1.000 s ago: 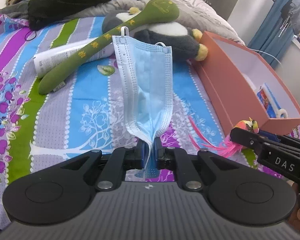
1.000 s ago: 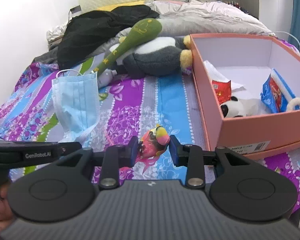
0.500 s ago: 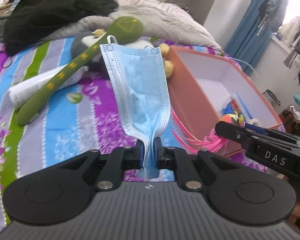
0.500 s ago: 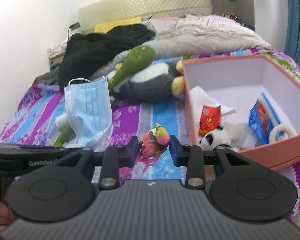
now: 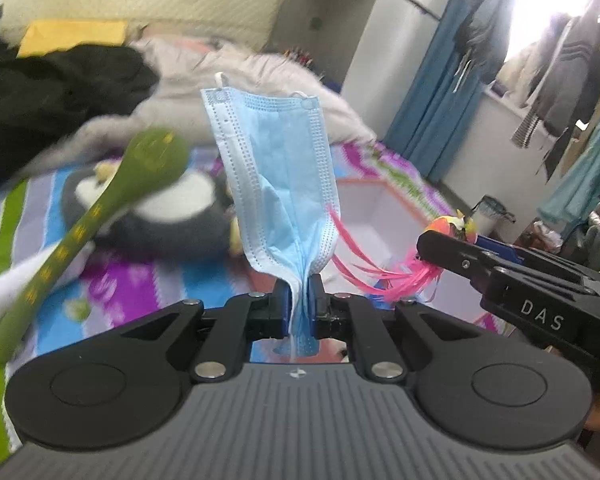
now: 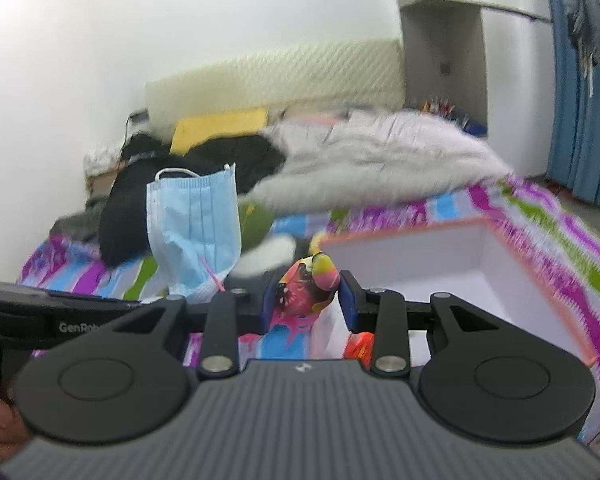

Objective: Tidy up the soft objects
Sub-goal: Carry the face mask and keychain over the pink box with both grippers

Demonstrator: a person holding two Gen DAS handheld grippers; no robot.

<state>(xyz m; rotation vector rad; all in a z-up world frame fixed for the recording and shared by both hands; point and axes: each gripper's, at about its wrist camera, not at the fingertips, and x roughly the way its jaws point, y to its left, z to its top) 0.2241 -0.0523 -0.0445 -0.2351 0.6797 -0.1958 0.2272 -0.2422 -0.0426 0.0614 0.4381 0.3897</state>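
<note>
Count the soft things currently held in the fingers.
2: the blue face mask pinched in the left gripper, and the pink feathered toy clamped in the right gripper.

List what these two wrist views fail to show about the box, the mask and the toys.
- Orange box contents: right wrist view, mostly hidden behind the right gripper.
- Penguin plush: left wrist view, motion-blurred, partly behind the face mask.
- Mask's lower edge: hidden by the left gripper.
- Bird toy: its feather tail is cut off below the fingers.
</note>
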